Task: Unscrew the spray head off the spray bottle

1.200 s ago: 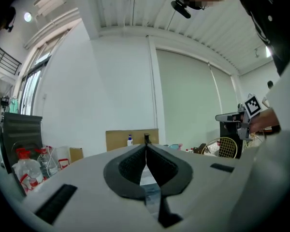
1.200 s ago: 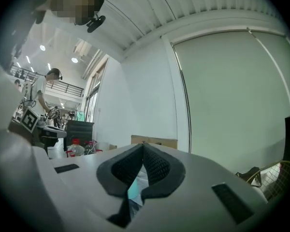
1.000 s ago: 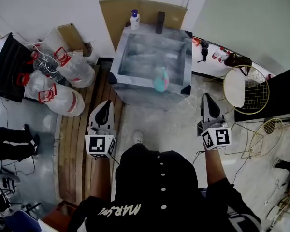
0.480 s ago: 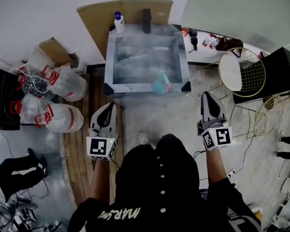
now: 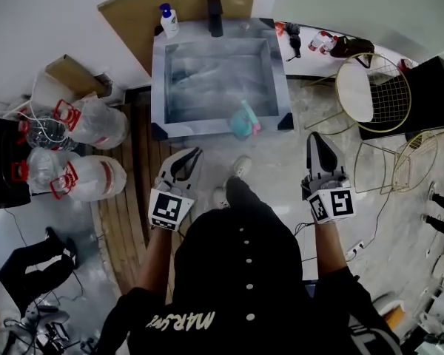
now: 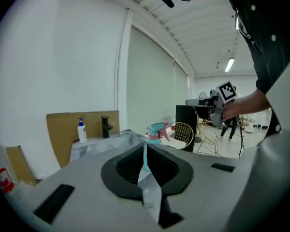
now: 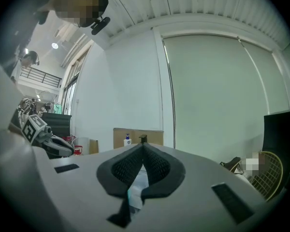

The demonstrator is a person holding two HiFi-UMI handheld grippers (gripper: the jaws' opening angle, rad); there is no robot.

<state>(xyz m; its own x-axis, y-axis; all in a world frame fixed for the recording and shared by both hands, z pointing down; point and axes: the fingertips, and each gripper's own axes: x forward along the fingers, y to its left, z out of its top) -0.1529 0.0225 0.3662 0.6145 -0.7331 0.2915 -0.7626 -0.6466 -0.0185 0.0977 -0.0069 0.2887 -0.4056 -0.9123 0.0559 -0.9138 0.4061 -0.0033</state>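
Observation:
A teal spray bottle (image 5: 244, 120) with a pink trigger stands on the front right rim of the grey sink unit (image 5: 160, 87). Both grippers hang in front of the unit, apart from the bottle and with nothing held. My left gripper (image 5: 194, 154) is shut, angled up and right towards the bottle. In the left gripper view the bottle (image 6: 157, 131) shows just beyond the closed tips (image 6: 145, 146). My right gripper (image 5: 316, 137) is shut, below and right of the bottle. The right gripper view looks over its closed jaws (image 7: 143, 146) at the wall.
A white pump bottle (image 5: 167, 21) and a black tap (image 5: 215, 15) stand at the sink's back edge against a brown board. Water jugs (image 5: 96, 120) lie on the left. A gold wire stool (image 5: 370, 95) and black boxes stand on the right. Another person (image 5: 29, 265) is at lower left.
My left gripper has swung right and forward, now slanting towards the bottle. The right gripper has shifted slightly. The sink unit sits closer in the head view.

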